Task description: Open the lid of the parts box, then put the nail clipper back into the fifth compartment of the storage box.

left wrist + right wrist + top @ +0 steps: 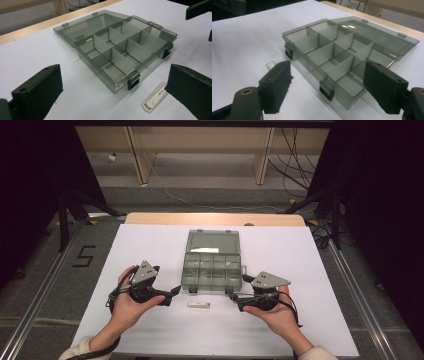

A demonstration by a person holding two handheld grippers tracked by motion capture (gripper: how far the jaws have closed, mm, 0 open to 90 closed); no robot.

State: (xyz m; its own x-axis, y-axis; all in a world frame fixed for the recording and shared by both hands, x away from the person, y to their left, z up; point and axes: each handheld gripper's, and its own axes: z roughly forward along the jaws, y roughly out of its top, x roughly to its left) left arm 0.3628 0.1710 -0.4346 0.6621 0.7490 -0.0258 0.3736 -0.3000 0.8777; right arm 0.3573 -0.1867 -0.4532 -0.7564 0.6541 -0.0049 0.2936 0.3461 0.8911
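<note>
Clear grey compartment box [212, 265] sits mid-table on the white sheet [150, 245], lid [213, 241] flipped fully open and lying flat on the far side; eight compartments in two rows of four, dividers upright, all look bare, two black latches [133, 82] on the near wall. Small white stick-shaped device [198, 304], maybe a USB drive or test strip, cannot tell which, lies flat on the sheet just in front of the box's near edge, apart from it, between the two grippers. Left gripper [170, 295] held in the person's left hand [125, 307], low over the sheet left of the box's near-left corner, jaws spread wide with nothing between them; in the left gripper view the white device [155, 98] lies just beside the right-hand jaw, partly hidden by it, not gripped. Right gripper [234, 296] in the right hand [277, 312], near the box's near-right corner, jaws also wide apart and holding nothing; right gripper view has the box [342, 57] ahead between the jaws and the device's tip [270, 64] peeking past the left-hand jaw.
</note>
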